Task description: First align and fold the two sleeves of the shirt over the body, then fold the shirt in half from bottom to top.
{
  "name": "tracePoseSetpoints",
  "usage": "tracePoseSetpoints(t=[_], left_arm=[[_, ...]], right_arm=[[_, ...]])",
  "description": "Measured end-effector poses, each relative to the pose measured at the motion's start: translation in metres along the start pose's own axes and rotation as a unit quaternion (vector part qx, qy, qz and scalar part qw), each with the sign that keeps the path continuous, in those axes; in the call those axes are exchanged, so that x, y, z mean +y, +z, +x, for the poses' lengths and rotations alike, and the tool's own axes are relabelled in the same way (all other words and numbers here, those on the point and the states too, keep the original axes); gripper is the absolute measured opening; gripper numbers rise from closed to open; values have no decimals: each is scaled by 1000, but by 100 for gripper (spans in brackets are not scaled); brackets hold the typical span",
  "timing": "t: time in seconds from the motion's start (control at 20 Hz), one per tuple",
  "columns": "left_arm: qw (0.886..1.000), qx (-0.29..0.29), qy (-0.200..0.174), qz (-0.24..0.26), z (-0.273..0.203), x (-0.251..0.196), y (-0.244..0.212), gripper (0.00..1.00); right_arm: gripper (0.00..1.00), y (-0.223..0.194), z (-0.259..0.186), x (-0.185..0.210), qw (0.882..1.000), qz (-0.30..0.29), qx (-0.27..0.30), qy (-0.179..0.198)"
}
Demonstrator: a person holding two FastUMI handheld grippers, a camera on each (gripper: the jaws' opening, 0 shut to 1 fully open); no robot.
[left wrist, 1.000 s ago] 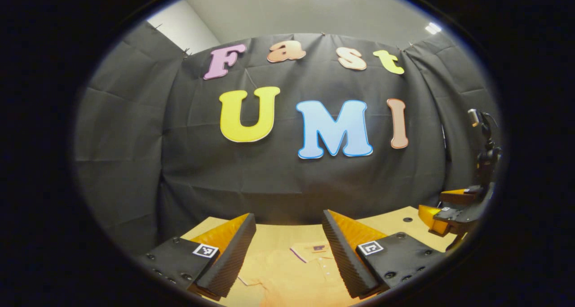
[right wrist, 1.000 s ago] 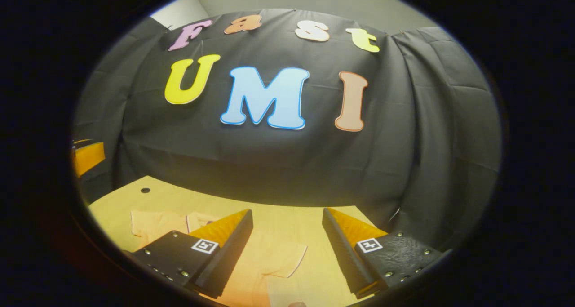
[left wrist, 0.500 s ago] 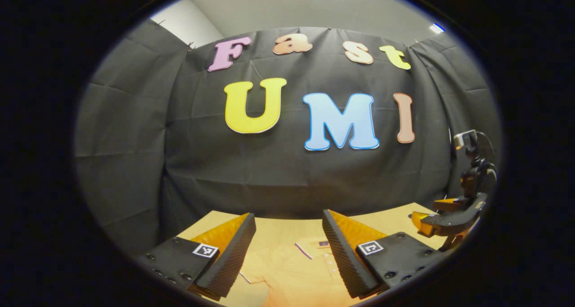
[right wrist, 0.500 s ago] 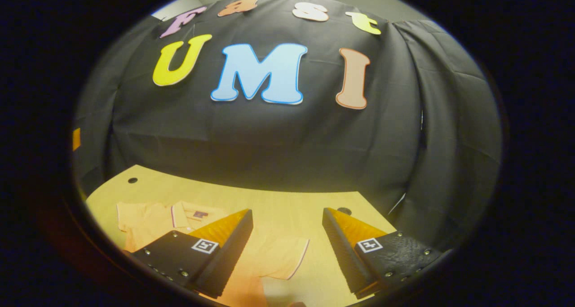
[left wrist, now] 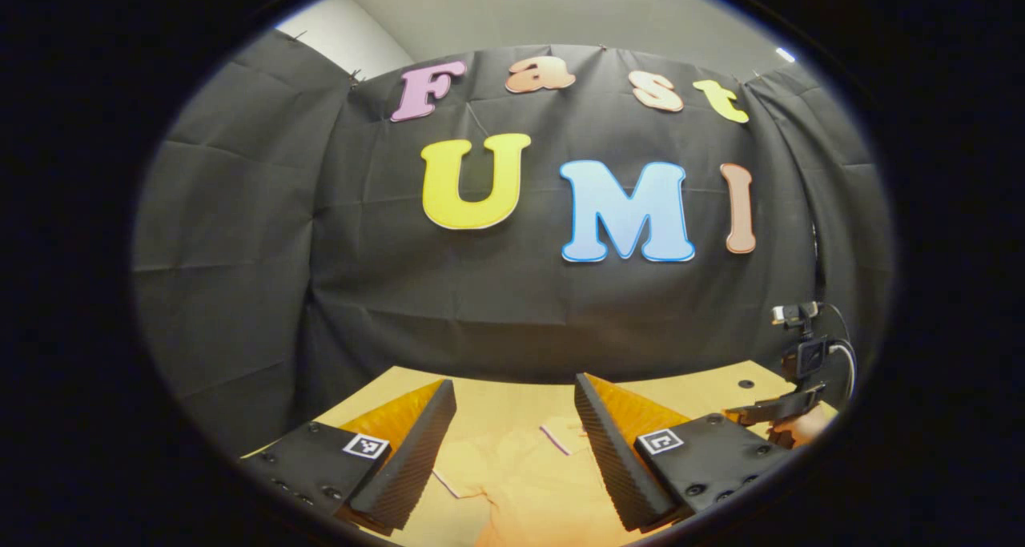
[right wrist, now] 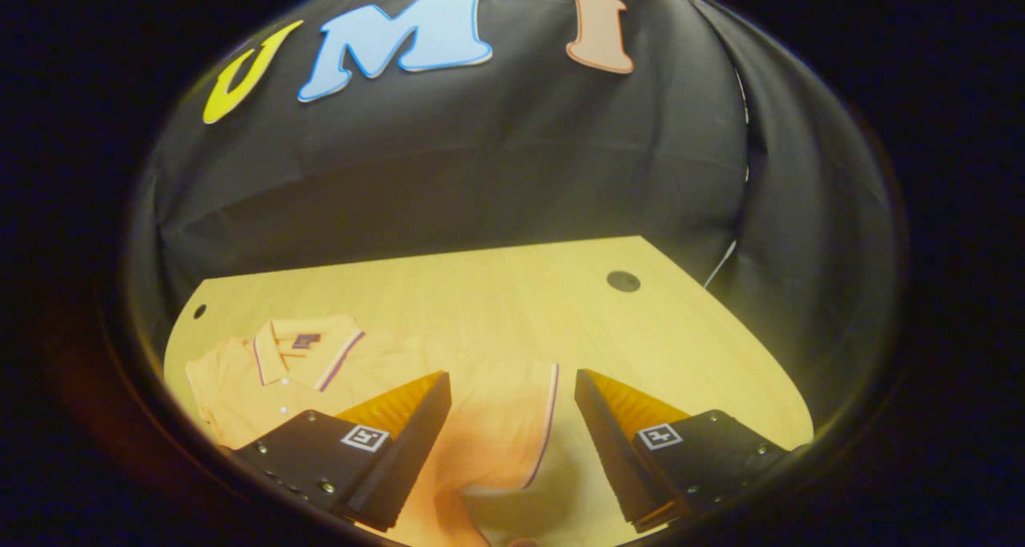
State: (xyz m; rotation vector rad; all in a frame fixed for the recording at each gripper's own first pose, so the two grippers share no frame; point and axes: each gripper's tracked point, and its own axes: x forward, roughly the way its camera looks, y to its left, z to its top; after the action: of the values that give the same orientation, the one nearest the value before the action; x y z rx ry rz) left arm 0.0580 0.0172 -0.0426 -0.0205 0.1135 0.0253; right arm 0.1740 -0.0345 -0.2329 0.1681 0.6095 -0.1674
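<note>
Two tools, left point(left wrist: 512, 443) and right point(right wrist: 512, 427), gape empty above the orange short-sleeved polo shirt point(right wrist: 336, 371) on the wooden tabletop point(right wrist: 512, 291). Risk: right tool pinches the sleeve shallowly, striped cuff point(right wrist: 546, 419) slips.

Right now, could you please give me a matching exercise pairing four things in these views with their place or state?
Things:
1. orange polo shirt
2. striped sleeve cuff
3. round dark hole
4. right gripper

Places or states:
A. open, above the sleeve
B. lying flat on the light wooden table, collar toward the wall
C. in the bare tabletop, far right
D. between the right gripper's fingers in its view

Pairs: 1-B, 2-D, 3-C, 4-A
</note>
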Motion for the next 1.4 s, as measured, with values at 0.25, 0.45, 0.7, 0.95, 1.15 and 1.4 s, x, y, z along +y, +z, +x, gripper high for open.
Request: tracePoseSetpoints(t=[0.25, 0.45, 0.7, 0.95, 1.15, 1.4], left_arm=[[1000, 4, 12, -2, -10, 6, -3, 98], [1000, 2, 18, 3, -19, 7, -1, 98], [1000, 0, 23, 1, -30, 7, 2, 98], [1000, -8, 30, 3, -42, 12, 6, 98], [999, -11, 37, 0, -52, 17, 7, 98], [999, -18, 50, 4, -64, 26, 11, 98]], right_arm=[[97, -32, 28, 0, 997, 25, 67, 7], [97, -49, 38, 1, 995, 18, 93, 11], [85, -49, 40, 5, 996, 9, 90, 17], [34, -49, 42, -2, 995, 24, 95, 15], [3, -46, 44, 1, 996, 5, 87, 23], [3, -38, 28, 20, 996, -40, 65, 34]])
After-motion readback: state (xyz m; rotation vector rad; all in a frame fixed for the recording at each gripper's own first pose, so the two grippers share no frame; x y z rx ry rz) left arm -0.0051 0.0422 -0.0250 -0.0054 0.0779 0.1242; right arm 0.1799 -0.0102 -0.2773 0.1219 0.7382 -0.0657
